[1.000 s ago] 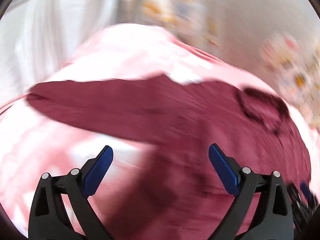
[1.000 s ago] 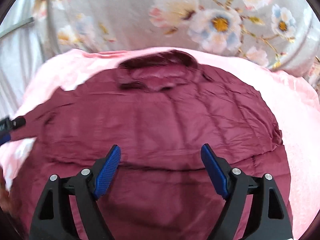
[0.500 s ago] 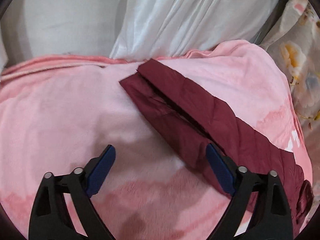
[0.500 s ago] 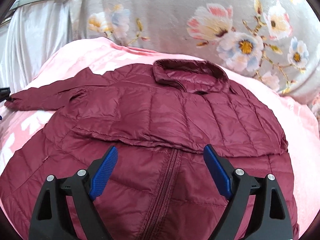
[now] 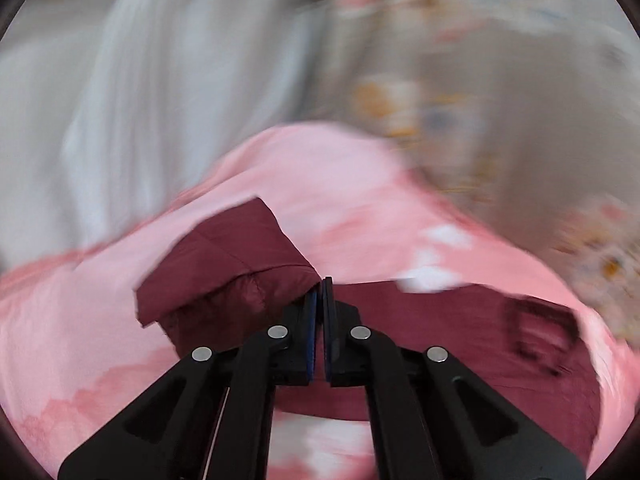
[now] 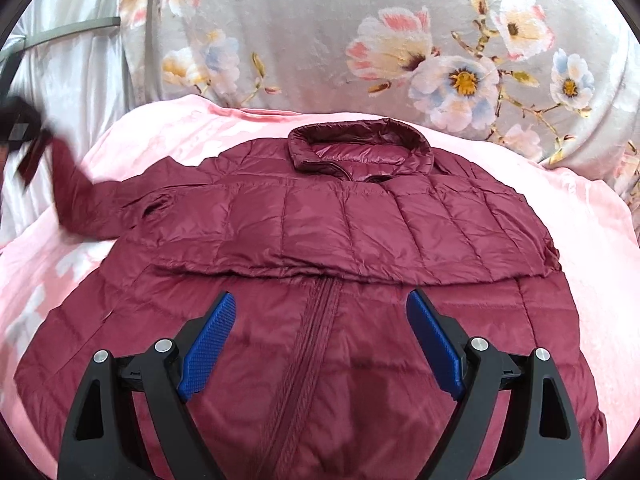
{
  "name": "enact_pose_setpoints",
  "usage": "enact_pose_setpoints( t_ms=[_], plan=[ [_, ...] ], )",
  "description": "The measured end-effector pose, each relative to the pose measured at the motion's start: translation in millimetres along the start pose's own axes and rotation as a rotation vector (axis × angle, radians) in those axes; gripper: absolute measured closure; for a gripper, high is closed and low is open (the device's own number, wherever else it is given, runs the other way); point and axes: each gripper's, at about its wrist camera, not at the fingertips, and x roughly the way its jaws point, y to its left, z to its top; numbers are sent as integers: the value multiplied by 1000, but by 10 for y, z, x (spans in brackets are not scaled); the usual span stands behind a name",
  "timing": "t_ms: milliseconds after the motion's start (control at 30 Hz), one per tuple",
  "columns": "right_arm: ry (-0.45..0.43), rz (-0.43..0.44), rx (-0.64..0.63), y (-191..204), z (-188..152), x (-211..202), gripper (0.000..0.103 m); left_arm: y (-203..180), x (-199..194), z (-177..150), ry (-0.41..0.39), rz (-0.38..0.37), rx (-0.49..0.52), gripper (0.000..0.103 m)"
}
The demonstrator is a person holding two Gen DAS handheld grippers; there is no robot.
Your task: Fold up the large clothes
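A pink blanket (image 6: 592, 240) covers the bed, with a grey flowered pillow (image 6: 360, 32) at its head and white curtain (image 5: 120, 100) off to the left. Spread across the blanket lies the maroon puffer jacket (image 6: 320, 240), front up, zipper down the middle, one sleeve already laid across the chest, presumably as the first fold. The other sleeve (image 5: 224, 264) stretches out to the left, raised off the bed. The left gripper (image 5: 320, 292) has just clamped down, its jaws pinching the cuff, likely to bring it inward over the body. The left view is blurred, so how much cloth it holds is unclear. The right gripper (image 6: 320, 344) hovers wide and empty above the lower front. Only the right view shows the collar (image 6: 360, 144) and the whole jacket.
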Motion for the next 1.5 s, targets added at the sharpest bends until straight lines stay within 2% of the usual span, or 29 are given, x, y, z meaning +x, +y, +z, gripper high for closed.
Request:
enact_pose_setpoints(
  t_ms=[133,267,367,400,433,467,500,633,767,900,1000,1067,1200,1300,1367,1400,1433,1467,1500],
  plan=[
    [0,-2,8,-144,-80,-151,18,-1290,-333,-175,-9,-200,183,102],
    [9,-19,31,-390,-185,-267,18,-2205,-370,-663,54,-311,319,101],
    [18,-41,60,-625,-247,-311,18,-2651,-317,-1150,137,-367,385,92],
    [22,-49,71,-700,-266,-317,18,-2748,-276,-1311,176,-379,395,74],
    [29,-58,85,-787,-286,-316,18,-2782,-257,-1402,196,-386,396,49],
    [34,-64,101,-875,-299,-314,18,-2793,-255,-1497,207,-394,394,40],
    [36,-66,114,-943,-301,-312,18,-2779,-315,-1575,196,-400,387,35],
    [31,-46,169,-1131,-232,-291,18,-2540,-494,-1544,114,-392,368,31],
    [11,-39,164,-1170,6,-194,18,-2057,-362,-1237,114,-325,271,31],
    [19,-23,183,-1199,313,63,18,-1523,36,-978,172,-221,143,31],
    [63,-11,235,-1279,490,343,18,-1097,375,-918,268,-196,31,31],
    [99,29,305,-1381,559,550,18,-828,563,-924,333,-211,-63,31],
    [130,50,419,-1526,580,850,18,-489,756,-982,403,-269,-214,32],
    [171,59,479,-1569,543,1062,19,-472,867,-1029,437,-301,-254,32],
    [194,61,486,-1536,538,1168,30,-496,941,-1054,455,-303,-263,35],
    [198,59,474,-1506,555,1187,47,-532,974,-1063,461,-301,-263,42],
    [199,66,451,-1462,591,1190,76,-566,1007,-1069,467,-289,-256,54],
    [194,77,434,-1432,631,1167,89,-593,1031,-1067,468,-280,-249,65],
    [177,84,429,-1426,674,1125,97,-622,1046,-1060,472,-276,-235,86]
  ],
)
